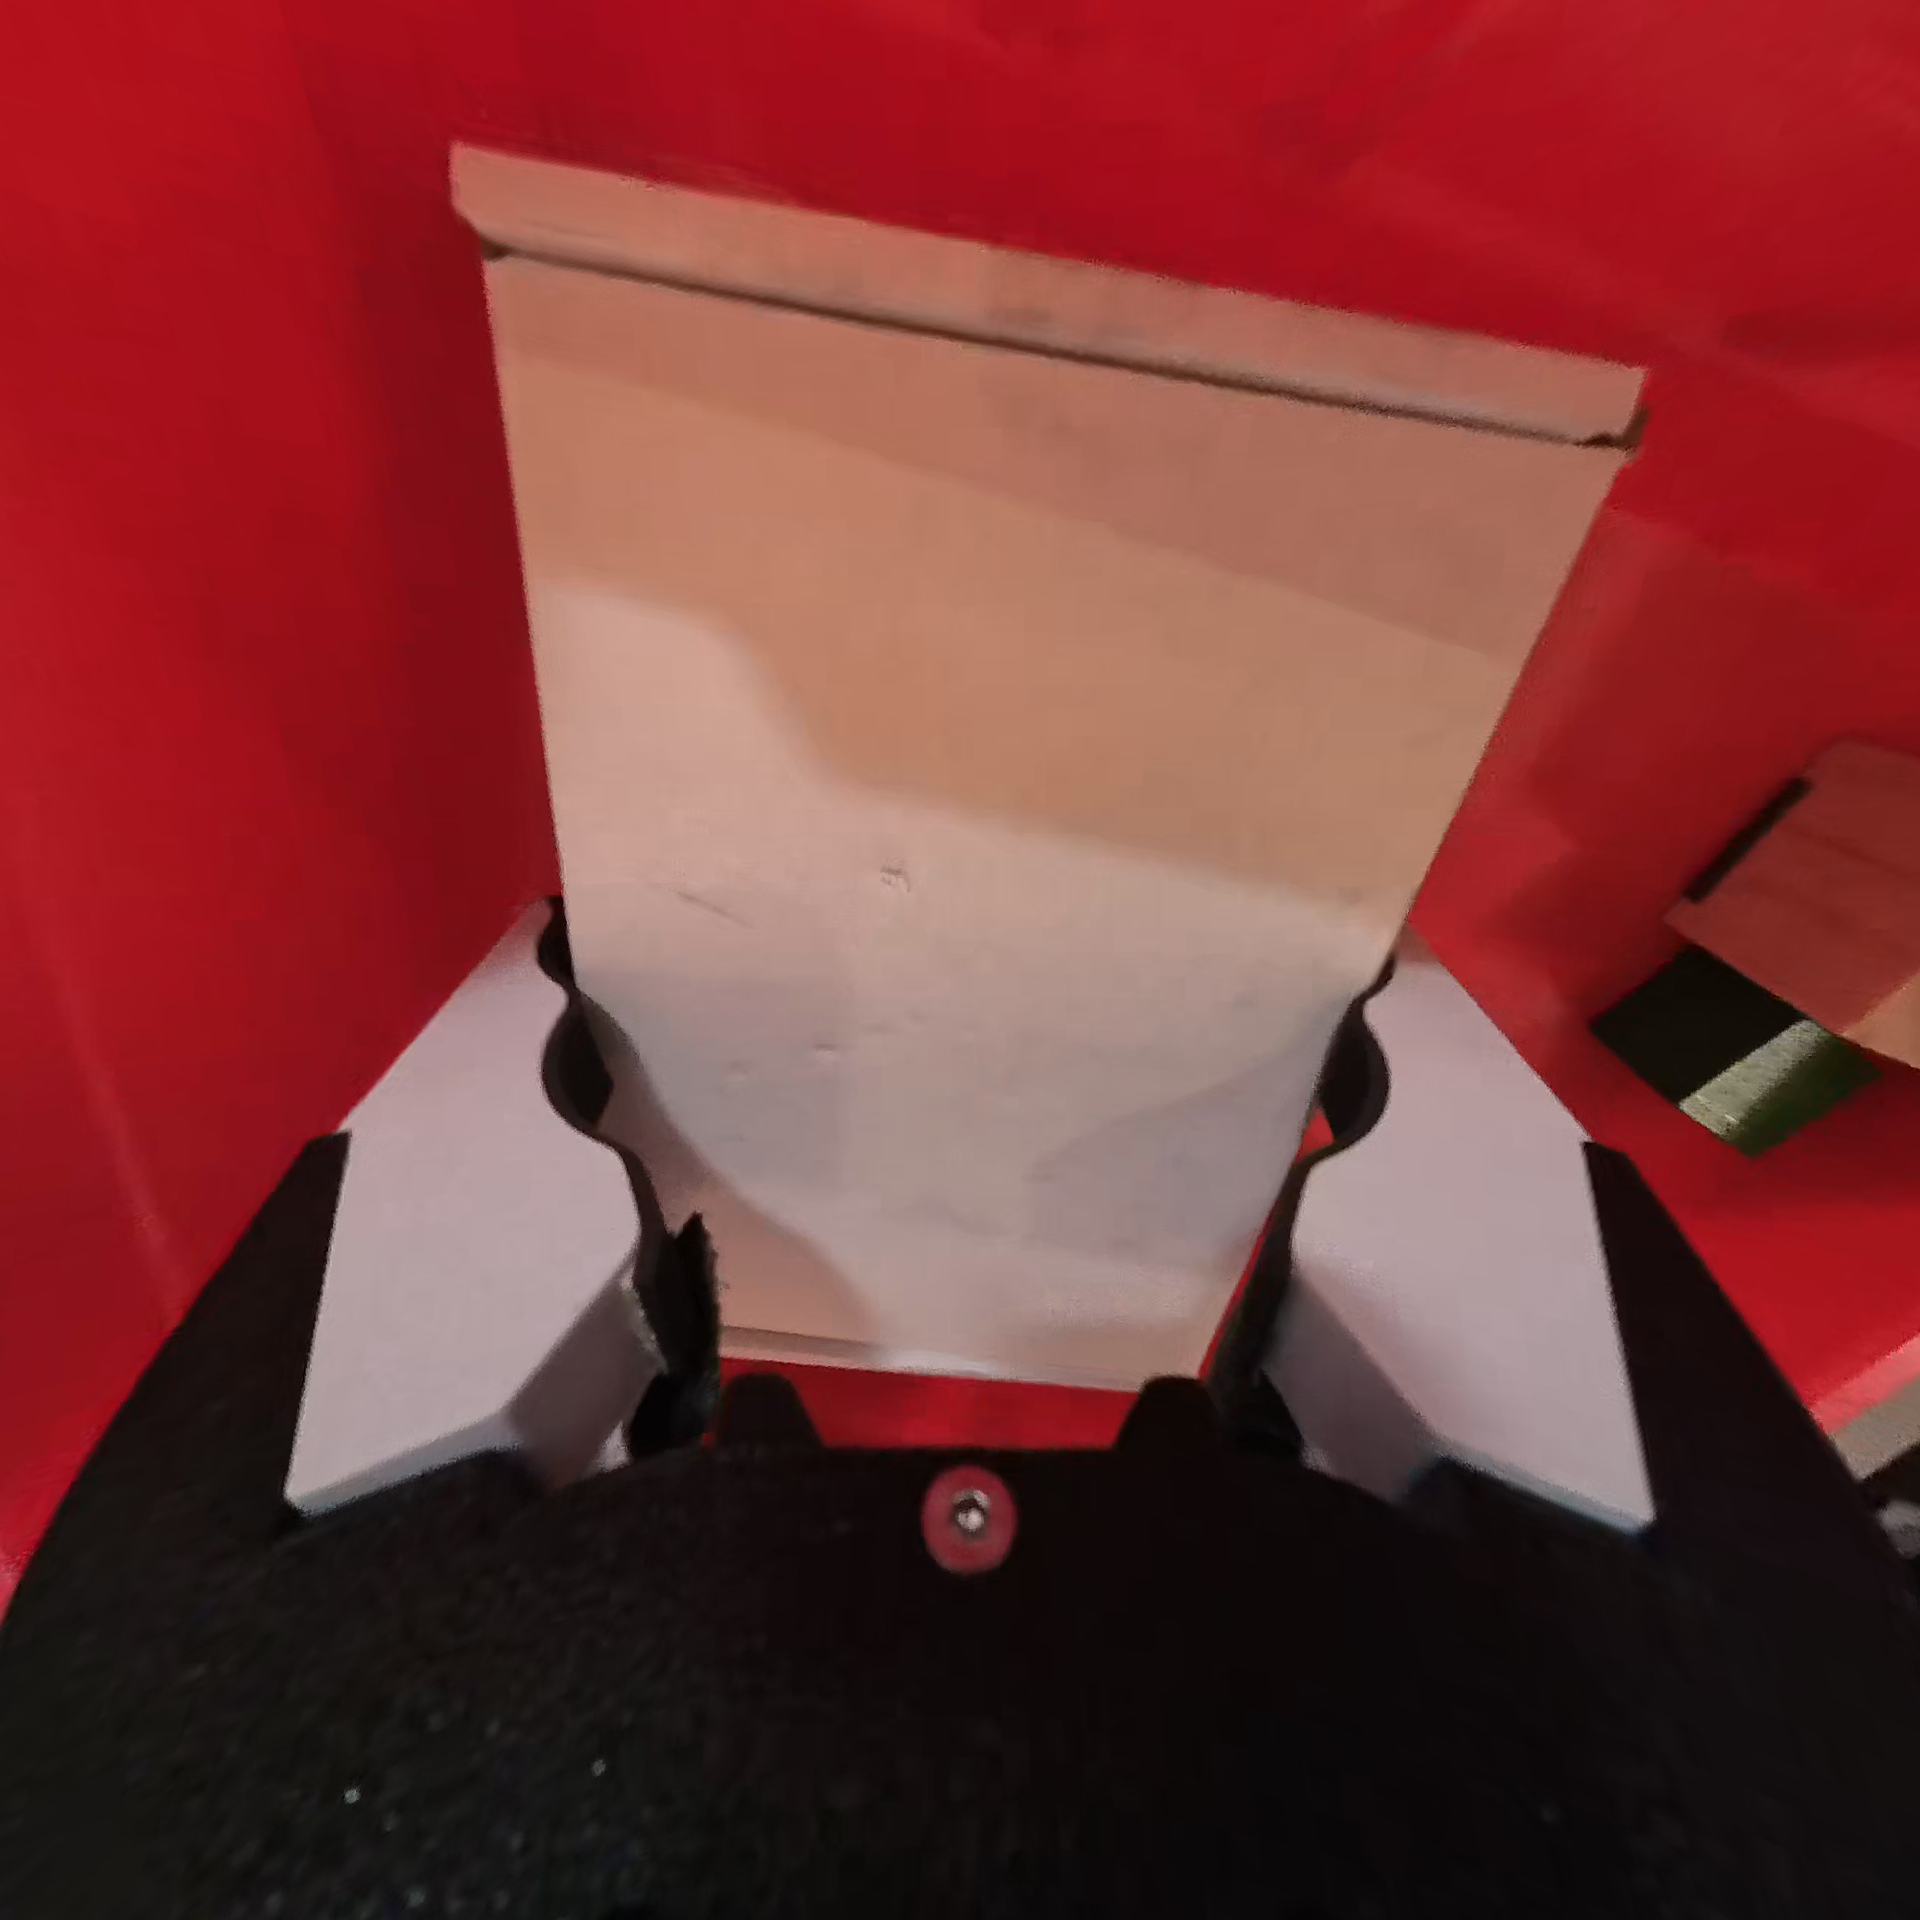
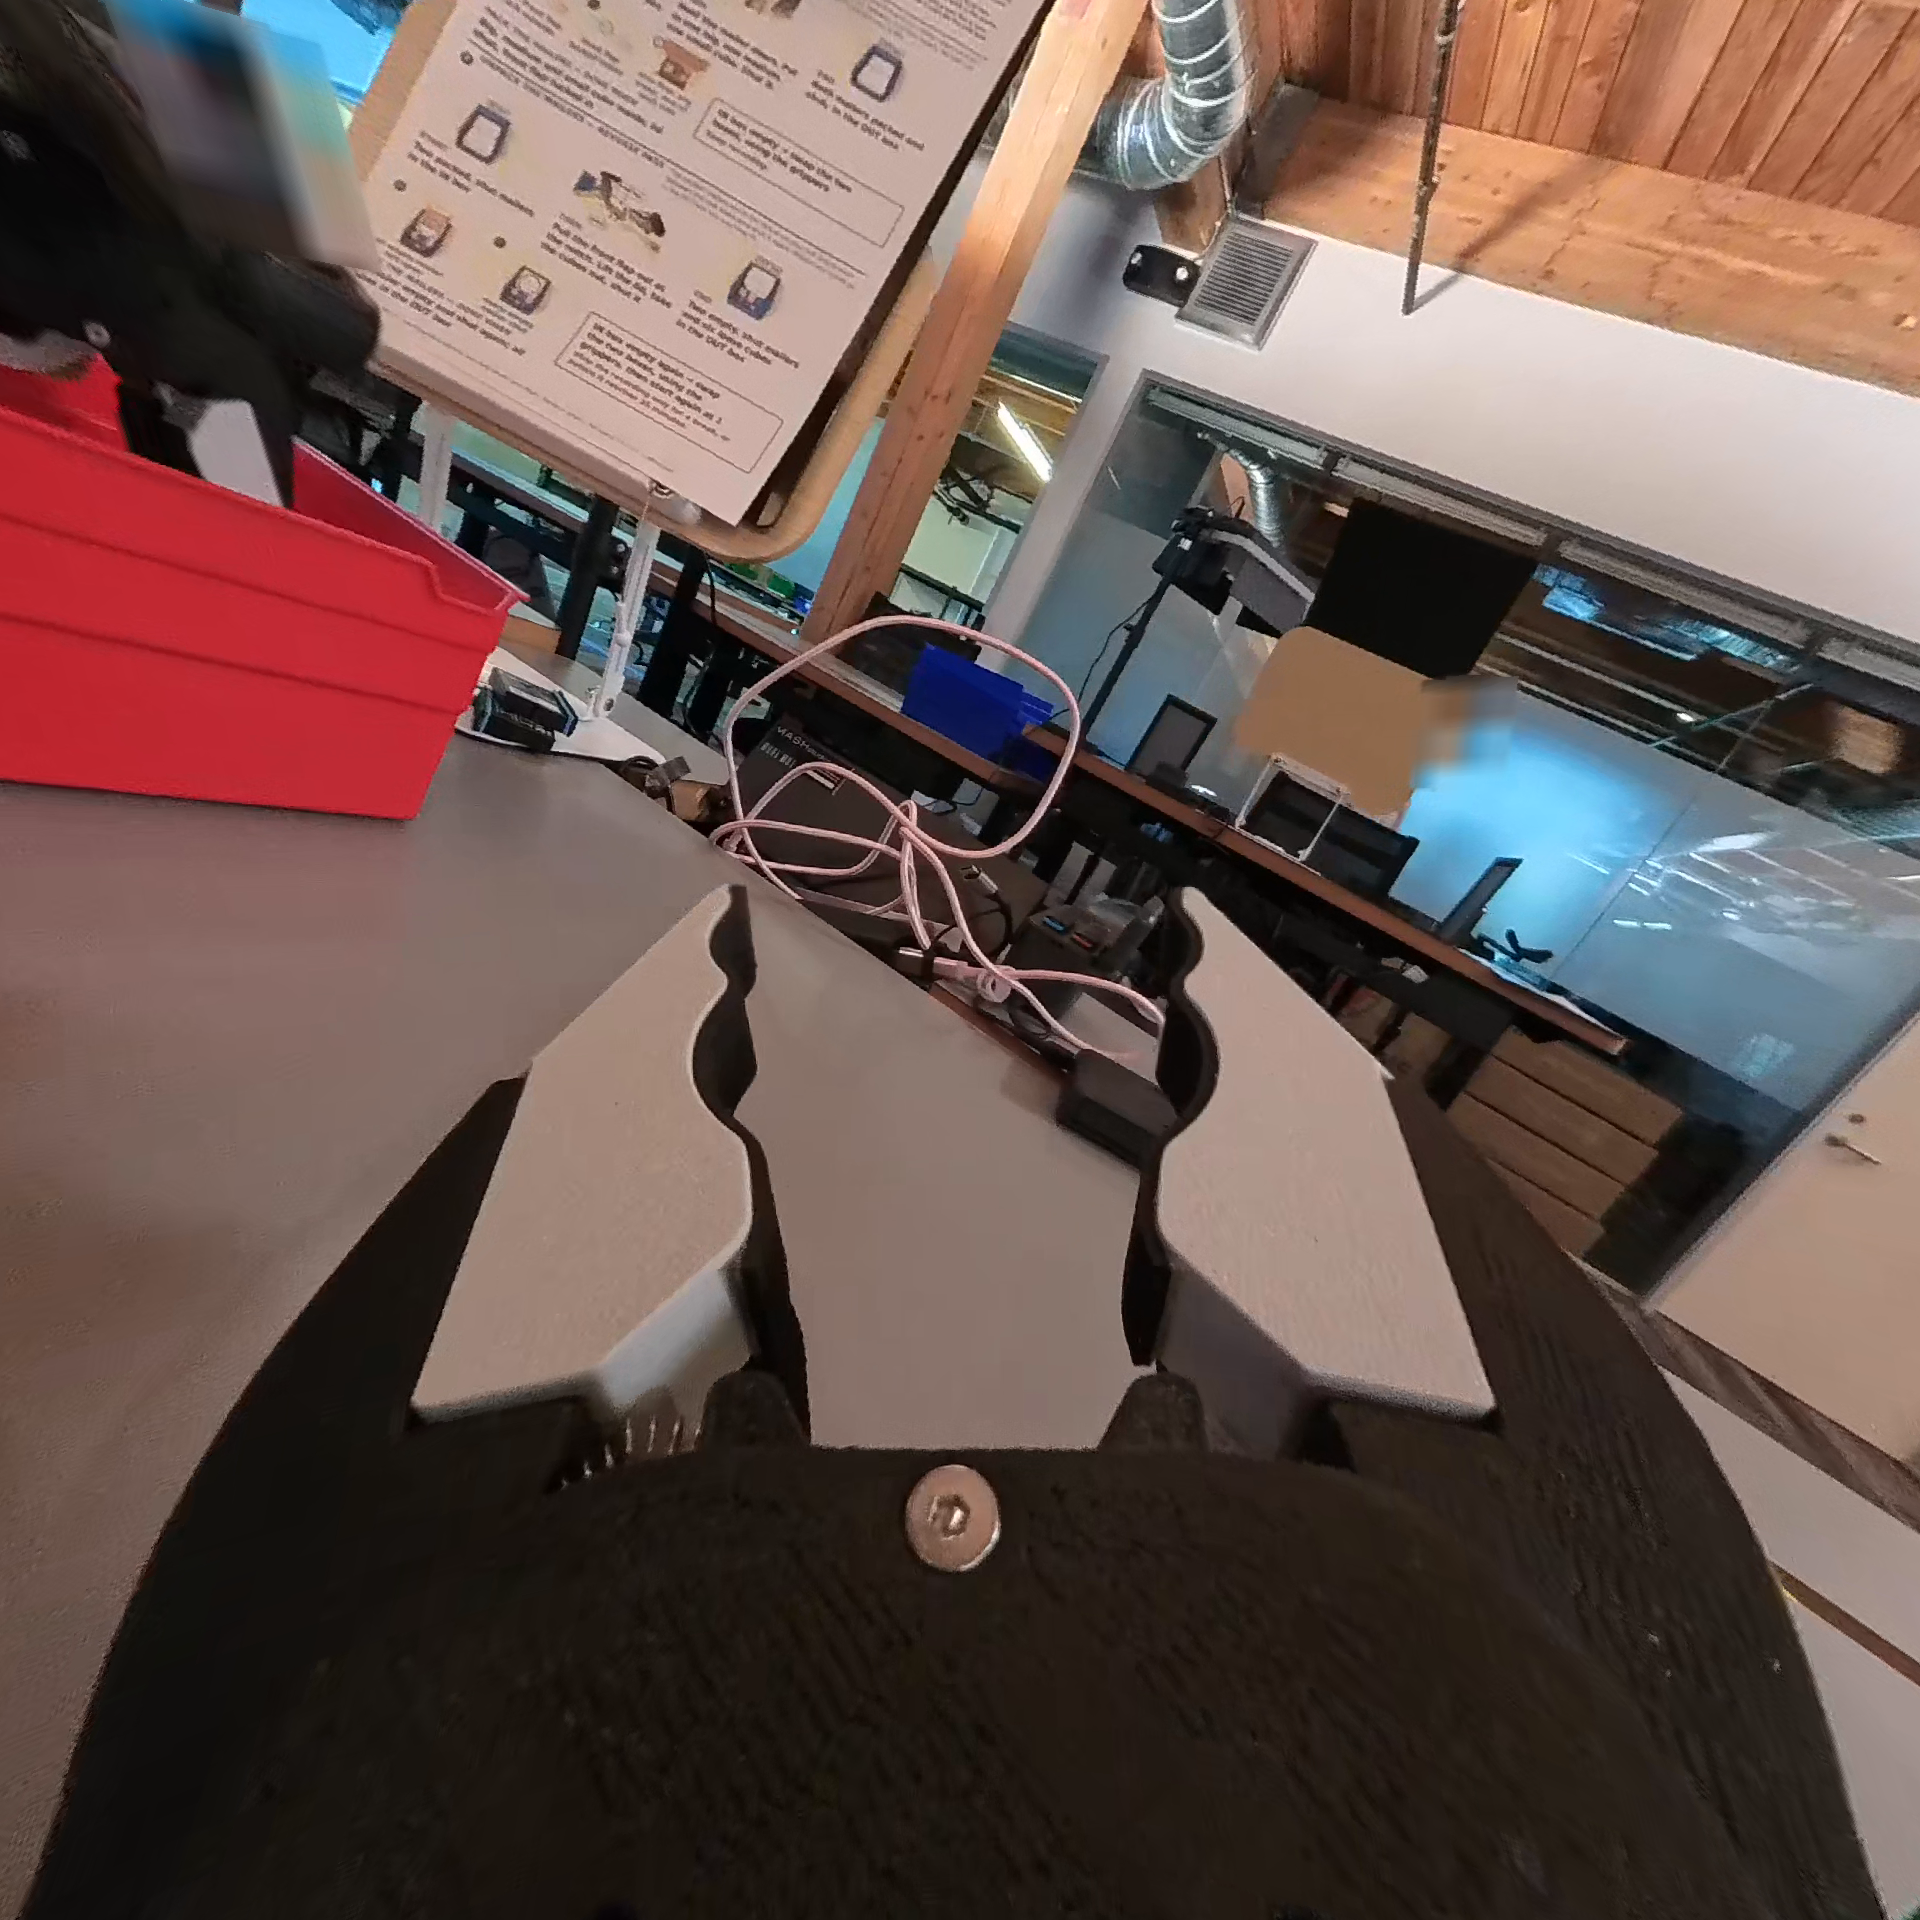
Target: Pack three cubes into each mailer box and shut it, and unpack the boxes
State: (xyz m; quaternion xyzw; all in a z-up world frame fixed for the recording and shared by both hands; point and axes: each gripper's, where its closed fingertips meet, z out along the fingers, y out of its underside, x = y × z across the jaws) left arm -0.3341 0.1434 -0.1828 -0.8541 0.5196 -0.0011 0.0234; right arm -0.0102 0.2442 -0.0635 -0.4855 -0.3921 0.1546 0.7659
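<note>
In the left wrist view a closed brown mailer box [image 1: 987,727] lies inside a red bin [image 1: 208,623]. My left gripper [image 1: 966,935] straddles its near end, and both fingers press against the box's two sides. Another cardboard box [image 1: 1818,904] with a dark cube [image 1: 1725,1049] beside it lies at the right of the bin. In the right wrist view my right gripper [image 2: 956,914] is open and empty, low over the grey table [image 2: 260,987]. The left gripper [image 2: 208,416] shows there, reaching down into the red bin [image 2: 208,644] at the far left.
A tangled pink cable [image 2: 904,810] and small dark devices lie past the table's far edge. A printed instruction sheet [image 2: 665,208] hangs on a stand behind the bin. Benches and glass walls fill the background. The left gripper's tips are roughly 35 centimetres from the right gripper's.
</note>
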